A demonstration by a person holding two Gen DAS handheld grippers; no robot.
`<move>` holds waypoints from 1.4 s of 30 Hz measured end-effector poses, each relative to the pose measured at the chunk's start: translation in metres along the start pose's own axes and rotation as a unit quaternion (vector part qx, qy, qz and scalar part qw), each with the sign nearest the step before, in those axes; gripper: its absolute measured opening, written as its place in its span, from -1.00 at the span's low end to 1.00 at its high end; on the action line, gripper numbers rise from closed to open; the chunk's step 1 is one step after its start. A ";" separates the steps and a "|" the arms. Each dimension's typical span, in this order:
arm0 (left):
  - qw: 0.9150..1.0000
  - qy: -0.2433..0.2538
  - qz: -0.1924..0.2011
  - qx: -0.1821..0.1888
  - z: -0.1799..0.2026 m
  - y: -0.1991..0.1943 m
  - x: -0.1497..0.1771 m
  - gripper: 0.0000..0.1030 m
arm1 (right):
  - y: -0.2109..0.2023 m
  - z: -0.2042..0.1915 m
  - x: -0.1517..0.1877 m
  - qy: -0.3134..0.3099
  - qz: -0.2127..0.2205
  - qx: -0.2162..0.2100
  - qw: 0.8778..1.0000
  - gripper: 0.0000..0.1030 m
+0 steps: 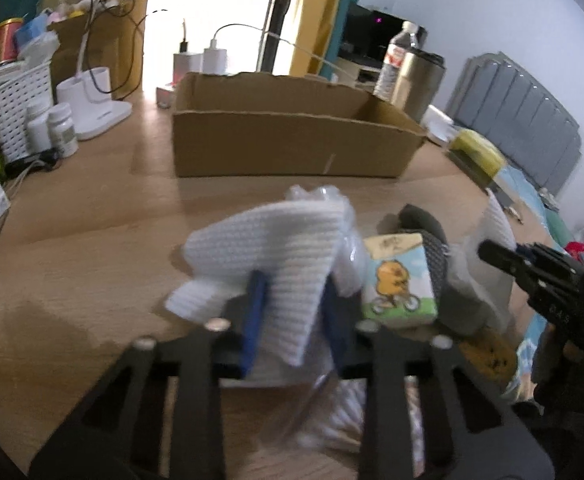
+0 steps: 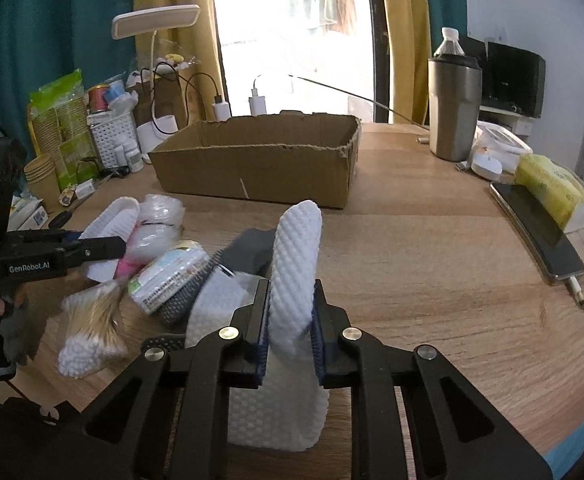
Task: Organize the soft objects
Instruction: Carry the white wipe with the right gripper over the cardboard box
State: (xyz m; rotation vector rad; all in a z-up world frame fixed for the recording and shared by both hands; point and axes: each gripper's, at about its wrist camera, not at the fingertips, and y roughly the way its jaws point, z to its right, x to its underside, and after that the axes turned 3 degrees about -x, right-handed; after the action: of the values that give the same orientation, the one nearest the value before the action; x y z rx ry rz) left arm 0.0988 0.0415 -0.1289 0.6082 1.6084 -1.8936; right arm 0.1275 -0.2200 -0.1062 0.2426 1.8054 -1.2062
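Cardboard box [image 2: 258,160] stands beyond soft clutter; tumbler [image 2: 453,108] beside.

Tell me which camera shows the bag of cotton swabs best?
The right wrist view: the clear bag of wooden-stemmed cotton swabs lies fully in sight at lower left on the wooden table. The left wrist view shows only a blurred part of it, behind its own gripper's fingers.

The left gripper [image 1: 292,316] has its blue-padded fingers [image 1: 254,320] clamped on a white ribbed knit cloth [image 1: 260,248]. Just beside it lies a cartoon-printed tissue pack [image 1: 399,280]; an open brown cardboard box [image 1: 288,148] stands toward the wooden bench's [image 1: 92,216] far edge.
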 end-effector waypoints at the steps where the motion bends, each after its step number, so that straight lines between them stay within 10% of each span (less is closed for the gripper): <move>1: 1.000 0.003 0.003 0.006 0.002 -0.001 0.001 -0.62 | -0.001 -0.001 0.000 -0.002 0.001 0.000 1.000 -0.63; 42: 0.992 0.015 0.125 0.017 0.005 -0.072 -0.080 -0.62 | -0.020 0.010 -0.112 -0.035 0.090 0.008 0.995 -0.67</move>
State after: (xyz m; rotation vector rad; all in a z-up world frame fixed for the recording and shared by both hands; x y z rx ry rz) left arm 0.1087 0.0547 -0.0224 0.8152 1.4463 -1.7366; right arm 0.1835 -0.2039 -0.0079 0.3590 1.6757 -1.0894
